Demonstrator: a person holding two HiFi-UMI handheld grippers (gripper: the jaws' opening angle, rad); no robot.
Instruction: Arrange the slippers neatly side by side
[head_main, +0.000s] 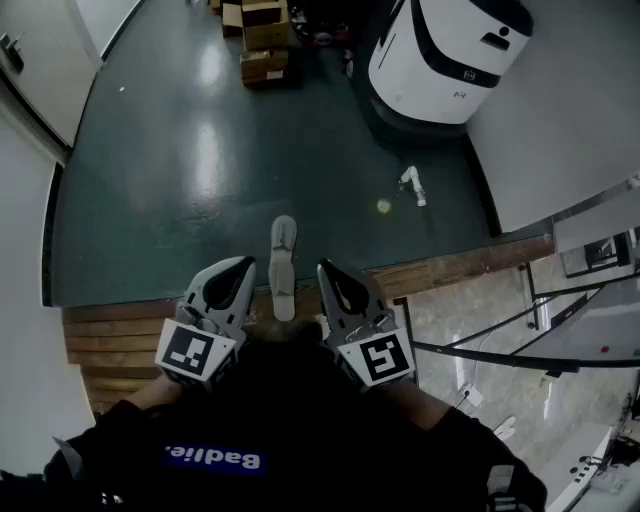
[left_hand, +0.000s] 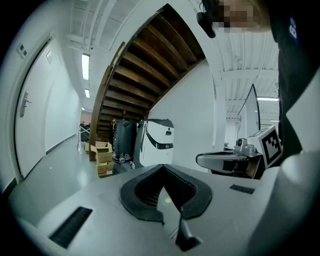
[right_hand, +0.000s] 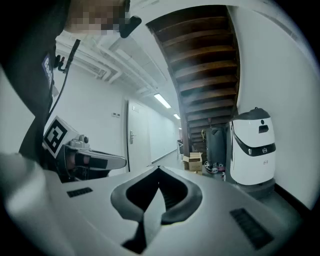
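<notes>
At twelve o'clock from the person, between the two claws, a single pale slipper lies lengthwise. Its far end rests on the dark green floor and its near end overlaps the wooden boards that edge that floor. It is flat, sole down as far as can be told, and nothing touches it. No second slipper can be made out with certainty.

The left claw hangs just beside the slipper at nine o'clock of it. Its jaws are pressed together at the tips with nothing between them. The right claw hangs just beside the slipper at three o'clock, its jaws likewise fully closed and empty. Both claws point toward twelve o'clock, above the boards, and each carries its marker cube at the near end.

Farther out at one o'clock, a small white object lies on the green floor. It is well apart from the slipper and too small to identify, and a yellowish spot sits just beside it. Beyond it, also at one o'clock, stands a white robot against the pale wall. Some cardboard boxes sit at twelve o'clock on the far side of the floor. Both gripper views show a wooden staircase rising overhead above the robot and boxes.
</notes>
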